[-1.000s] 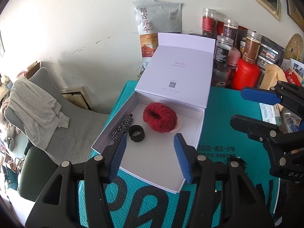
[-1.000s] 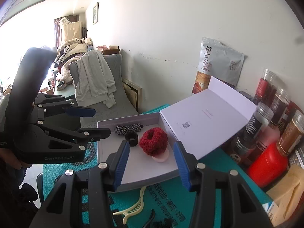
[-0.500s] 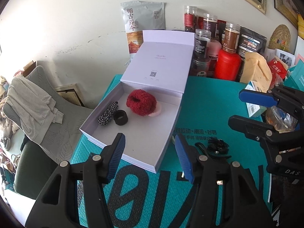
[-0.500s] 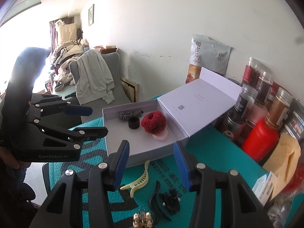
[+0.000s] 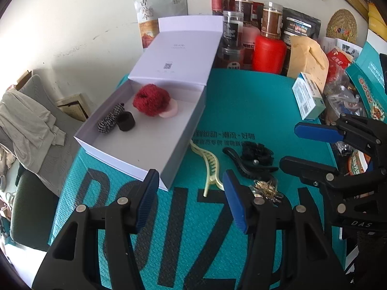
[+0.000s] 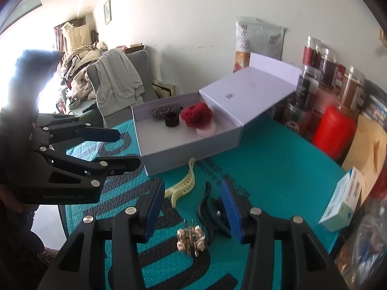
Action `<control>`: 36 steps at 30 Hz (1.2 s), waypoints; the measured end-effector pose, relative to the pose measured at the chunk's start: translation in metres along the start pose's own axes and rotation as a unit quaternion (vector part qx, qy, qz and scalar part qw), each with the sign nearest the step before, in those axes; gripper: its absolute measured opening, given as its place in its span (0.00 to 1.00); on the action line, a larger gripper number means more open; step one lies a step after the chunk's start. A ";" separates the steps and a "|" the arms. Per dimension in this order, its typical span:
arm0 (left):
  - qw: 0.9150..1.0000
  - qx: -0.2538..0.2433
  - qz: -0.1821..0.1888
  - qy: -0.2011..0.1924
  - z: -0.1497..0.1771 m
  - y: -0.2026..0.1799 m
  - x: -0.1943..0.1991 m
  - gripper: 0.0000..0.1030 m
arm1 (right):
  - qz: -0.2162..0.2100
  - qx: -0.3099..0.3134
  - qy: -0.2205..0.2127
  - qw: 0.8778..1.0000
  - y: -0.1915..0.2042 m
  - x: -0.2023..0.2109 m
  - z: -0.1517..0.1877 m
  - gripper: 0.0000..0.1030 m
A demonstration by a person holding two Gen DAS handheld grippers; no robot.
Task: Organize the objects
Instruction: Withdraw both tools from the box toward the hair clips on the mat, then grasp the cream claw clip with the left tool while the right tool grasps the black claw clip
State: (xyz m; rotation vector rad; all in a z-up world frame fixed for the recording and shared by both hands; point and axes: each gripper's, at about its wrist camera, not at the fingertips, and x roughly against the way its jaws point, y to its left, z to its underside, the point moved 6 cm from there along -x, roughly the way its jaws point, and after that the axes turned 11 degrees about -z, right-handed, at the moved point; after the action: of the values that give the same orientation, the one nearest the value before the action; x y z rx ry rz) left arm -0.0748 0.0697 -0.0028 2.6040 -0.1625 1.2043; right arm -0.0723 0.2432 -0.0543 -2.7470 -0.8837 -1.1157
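An open white box on the teal mat holds a red fluffy scrunchie, a black hair band, a checkered hair tie and a pink disc. On the mat beside the box lie a cream claw clip, a black clip with a bow and a gold clip. My left gripper is open, empty, near the box's front corner. My right gripper is open, empty, above the clips.
Jars, a red canister, tea bags and a brown paper bag line the wall behind the mat. A small white-blue carton and clutter sit at the right. A chair with grey clothes stands left of the table.
Both grippers have pulled back from the box towards the near side of the mat. The clips on the mat have come into view. Both stay open and empty.
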 end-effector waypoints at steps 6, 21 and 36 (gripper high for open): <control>1.000 -0.002 0.009 0.013 0.019 -0.016 -0.012 0.52 | 0.001 -0.019 0.015 1.000 -0.008 -0.003 0.027 0.48; 0.999 -0.003 0.046 0.029 0.039 -0.039 -0.041 0.52 | 0.003 -0.065 0.040 0.997 -0.029 -0.017 0.066 0.48; 0.997 -0.001 0.054 0.059 0.027 -0.040 -0.094 0.52 | 0.012 -0.106 0.044 0.993 -0.065 -0.037 0.065 0.48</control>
State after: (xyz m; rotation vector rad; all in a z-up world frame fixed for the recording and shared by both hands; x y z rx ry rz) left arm -0.1080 0.0991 -0.0987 2.5423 -0.2822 1.3904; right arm -0.0875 0.2958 -0.1371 -2.8363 -0.7613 -1.3899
